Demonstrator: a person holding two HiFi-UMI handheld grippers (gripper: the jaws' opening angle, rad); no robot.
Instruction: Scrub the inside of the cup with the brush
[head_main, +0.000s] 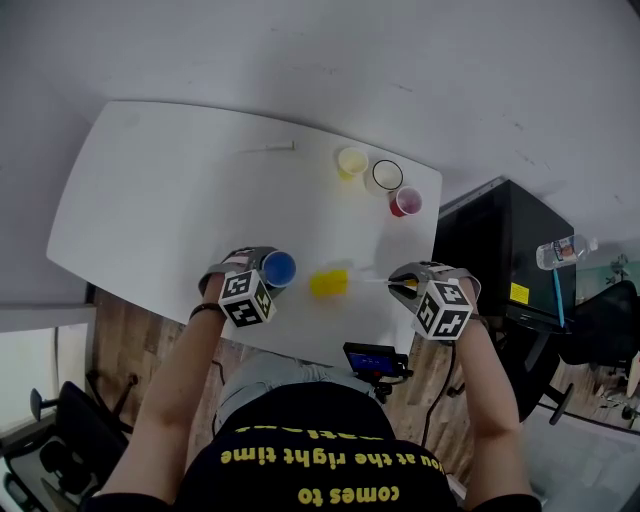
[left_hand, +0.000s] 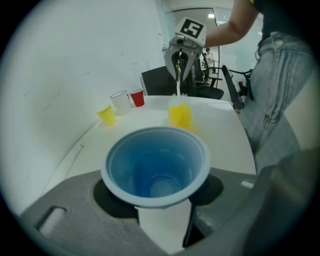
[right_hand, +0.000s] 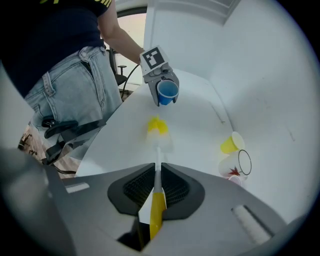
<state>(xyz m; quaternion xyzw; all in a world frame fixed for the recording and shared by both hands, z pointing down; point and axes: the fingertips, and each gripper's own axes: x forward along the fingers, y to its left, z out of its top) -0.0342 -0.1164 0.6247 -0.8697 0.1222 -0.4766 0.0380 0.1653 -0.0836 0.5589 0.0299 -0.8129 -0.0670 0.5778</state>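
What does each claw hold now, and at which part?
The left claw holds the blue cup by its sides, below the rim. The right claw grips the brush by its thin handle.

We read yellow print, upside down, on the person's black shirt (head_main: 320, 460): "at the right time" and "comes to". The yellow sticker (head_main: 519, 292) on the black cabinet (head_main: 500, 235) is too small for us.

White table (head_main: 180, 200). Yellow cup (head_main: 351, 161), white cup (head_main: 386, 175), red cup (head_main: 405, 202) together, well beyond right gripper (head_main: 403, 283) fingers; thin stick (head_main: 265, 149) further left.
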